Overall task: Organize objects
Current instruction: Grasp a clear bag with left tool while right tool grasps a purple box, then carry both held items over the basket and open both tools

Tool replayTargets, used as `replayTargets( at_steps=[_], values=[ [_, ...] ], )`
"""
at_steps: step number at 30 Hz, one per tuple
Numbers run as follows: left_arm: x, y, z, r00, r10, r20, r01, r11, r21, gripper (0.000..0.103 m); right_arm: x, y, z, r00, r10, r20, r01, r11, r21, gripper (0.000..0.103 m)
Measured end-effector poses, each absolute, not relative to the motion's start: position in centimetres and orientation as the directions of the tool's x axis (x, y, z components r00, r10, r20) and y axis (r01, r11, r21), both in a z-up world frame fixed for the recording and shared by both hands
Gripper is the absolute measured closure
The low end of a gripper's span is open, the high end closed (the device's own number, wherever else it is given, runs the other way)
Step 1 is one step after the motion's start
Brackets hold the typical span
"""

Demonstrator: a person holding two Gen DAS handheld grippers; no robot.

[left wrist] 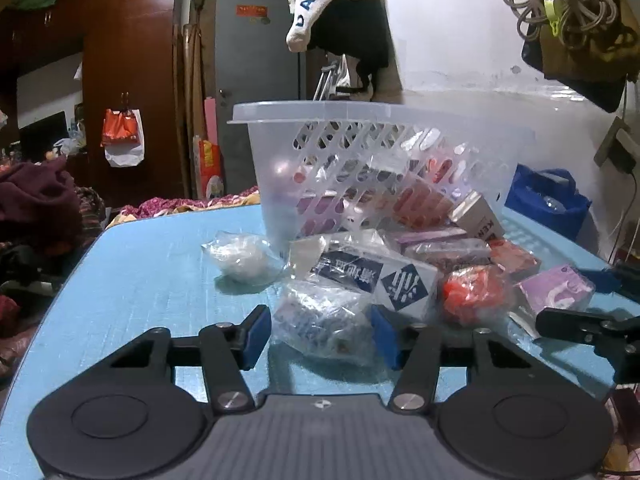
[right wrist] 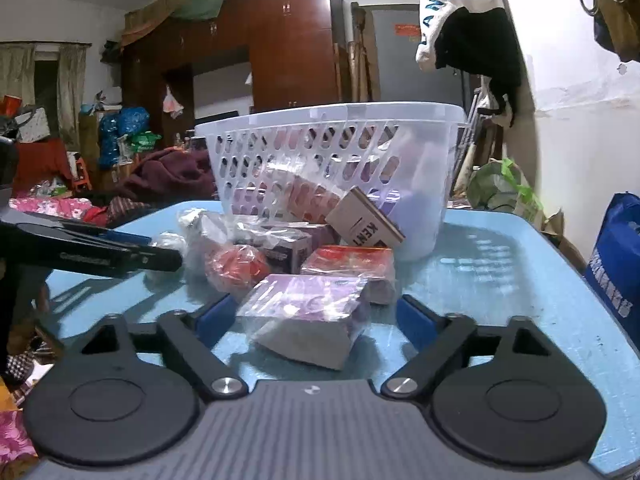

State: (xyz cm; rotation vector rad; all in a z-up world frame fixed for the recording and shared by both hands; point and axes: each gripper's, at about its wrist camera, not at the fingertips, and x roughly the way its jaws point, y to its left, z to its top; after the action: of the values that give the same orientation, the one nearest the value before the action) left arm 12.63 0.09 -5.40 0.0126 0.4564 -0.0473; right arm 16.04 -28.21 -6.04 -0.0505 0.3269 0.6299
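Table: a light blue tabletop (left wrist: pixel 152 276) is carrying the whole pile, with the basket toward its far edge.
White bundle: a clear bag of white material (left wrist: pixel 240 258) is lying alone at the left of the pile, just beside the basket's near left corner.
Left gripper: the left gripper (left wrist: pixel 320 334) is sitting low over the table with its blue pads spread wide, grasping nothing; a crinkled clear bag of small dark bits (left wrist: pixel 324 320) is lying between the pads, and I cannot tell whether either pad is touching it.
Blue-and-white box: a white carton with dark blue printed panels (left wrist: pixel 376 280) is resting just behind that bag, wrapped in clear film.
Basket: a translucent white slotted basket (left wrist: pixel 360 148) is standing upright behind the pile, with pink and purple packs showing through its wall.
Red bundle: a bagged red-orange lump (left wrist: pixel 472 292) is lying right of the carton, near the purple pack.
Tan box: a tan carton lettered KENT (right wrist: pixel 366 220) is leaning tilted against the basket's front wall.
Red pack: a red film-wrapped pack (right wrist: pixel 352 260) is lying below the tan carton.
Purple pack: a purple box in clear film (right wrist: pixel 308 304) is lying at the near right end of the pile, between the right gripper's pads.
Right gripper: the right gripper (right wrist: pixel 316 318) is hanging released, pads apart on either side of the purple pack without closing on it.
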Motion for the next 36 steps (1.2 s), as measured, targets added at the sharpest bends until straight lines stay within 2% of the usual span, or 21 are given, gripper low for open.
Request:
replayTargets(
  at_steps=[1,11,30,36],
  values=[
    [12.4,0.2,-5.4,0.901,-0.051,-0.43,0.052,0.999,-0.01,0.045,16.0,-28.3,-6.0,0.756,0.576,-0.31,-0.589,0.806,0.06,0.029],
    [9.5,1.3,-4.6,0.945,-0.056,-0.321,0.05,0.998,-0.026,0.045,14.9,-30.3,-4.4,0.789,0.565,-0.243,-0.569,0.82,0.061,0.03],
    [8.8,3.3,-4.4,0.962,-0.081,-0.262,0.058,0.994,-0.096,0.045,15.4,-31.3,-2.6,0.791,0.587,-0.172,-0.582,0.809,0.084,0.03],
    [9.0,2.8,-0.8,0.973,-0.121,-0.197,0.104,0.99,-0.091,0.045,15.1,-31.7,1.0,0.774,0.631,-0.044,-0.628,0.775,0.072,0.03]
  ],
)
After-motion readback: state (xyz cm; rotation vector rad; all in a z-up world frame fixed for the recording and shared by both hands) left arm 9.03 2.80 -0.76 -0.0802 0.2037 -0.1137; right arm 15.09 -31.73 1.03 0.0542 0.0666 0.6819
